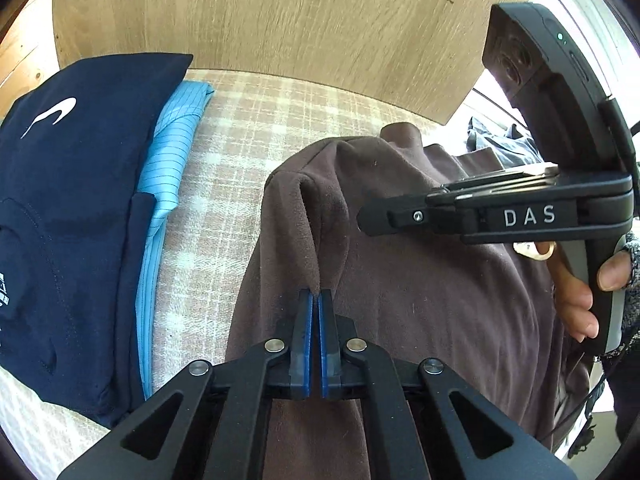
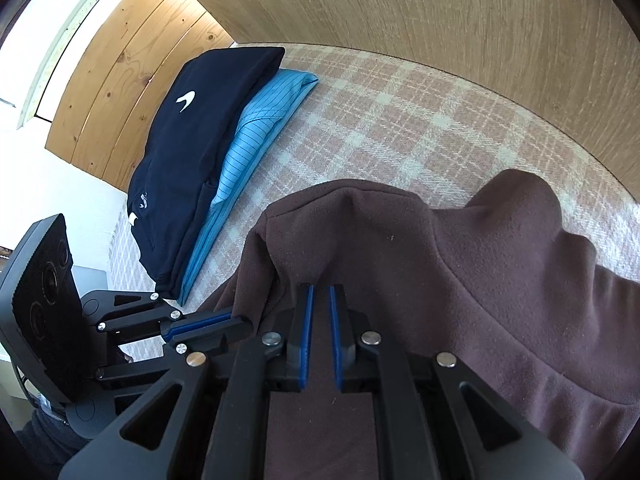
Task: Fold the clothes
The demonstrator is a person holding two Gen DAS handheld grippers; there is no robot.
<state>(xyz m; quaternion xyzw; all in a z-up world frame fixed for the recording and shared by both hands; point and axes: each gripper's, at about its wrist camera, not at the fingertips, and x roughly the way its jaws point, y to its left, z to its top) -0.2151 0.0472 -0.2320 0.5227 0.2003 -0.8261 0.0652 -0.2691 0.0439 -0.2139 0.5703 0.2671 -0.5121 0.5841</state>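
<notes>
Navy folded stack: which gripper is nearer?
Left. The left gripper, pinching a ridge of the brown fleece, sits on the fleece's side nearest the navy folded stack. The right gripper grips the same fleece further from the stack.

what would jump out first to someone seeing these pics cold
The brown fleece heaped in the foreground on the checked blanket, with the left gripper and the right gripper each pinching a ridge of it. Next, at the left, the folded navy top with a white logo, stacked on a folded light blue shirt.
</notes>
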